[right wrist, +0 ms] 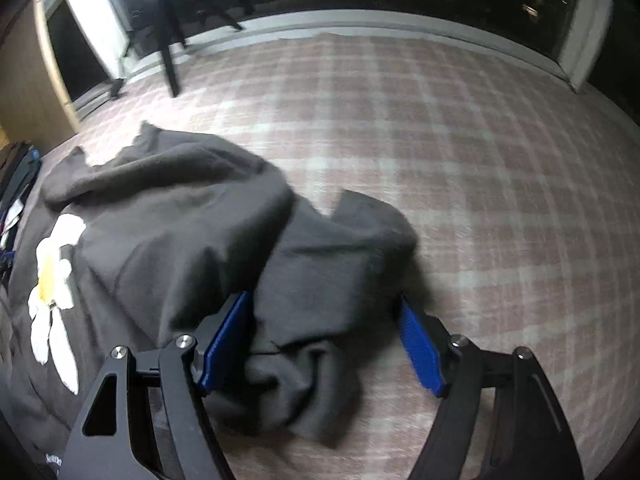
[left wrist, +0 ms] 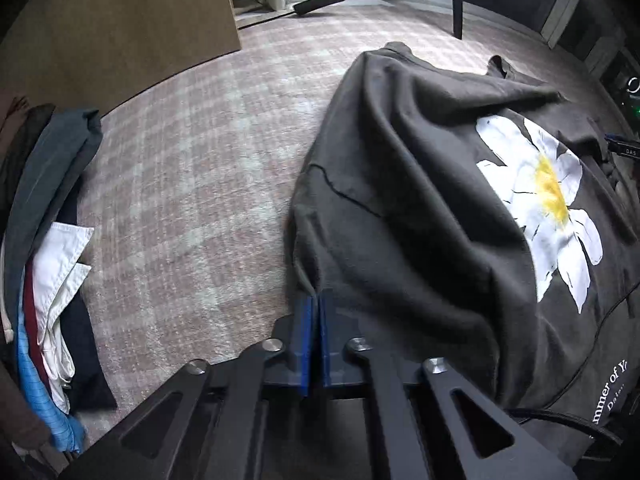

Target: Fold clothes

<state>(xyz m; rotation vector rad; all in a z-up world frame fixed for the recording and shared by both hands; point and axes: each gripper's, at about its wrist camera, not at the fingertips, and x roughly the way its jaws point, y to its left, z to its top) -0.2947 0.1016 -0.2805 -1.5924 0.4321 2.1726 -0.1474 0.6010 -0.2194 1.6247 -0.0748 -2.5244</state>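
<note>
Shirt (left wrist: 420,184): dark grey, lies crumpled on the plaid carpet (left wrist: 192,184); large white daisy print (left wrist: 548,200) with yellow centre faces up; white lettering near the hem at lower right of the left view, only partly legible.

Left tongs (left wrist: 318,300): blue pads pressed together, a pinch of the shirt's edge caught between the tips; fabric rises from the grip in a taut ridge and drapes away toward the print.

Right tongs (right wrist: 324,340): spread wide, blue pads (right wrist: 228,340) well apart; a bunched fold of the shirt (right wrist: 320,280) sits between them; left pad touches the cloth, right pad at the fold's edge, contact there cannot be told; not closed on the fabric.

In the right view the daisy (right wrist: 52,280) is at far left, the shirt heaped toward the middle, open carpet (right wrist: 480,160) beyond and to the right.

Clothes pile (left wrist: 52,280) at the left edge of the left view, well apart from the shirt: white, dark red, light blue, navy and grey-blue pieces stacked along the carpet's border.

Background, left view: brown panel (left wrist: 120,20) upper left; black power strip (left wrist: 320,0) with cord on the floor; dark chair leg (left wrist: 458,20) beyond the shirt.

Both views slightly blurred.
</note>
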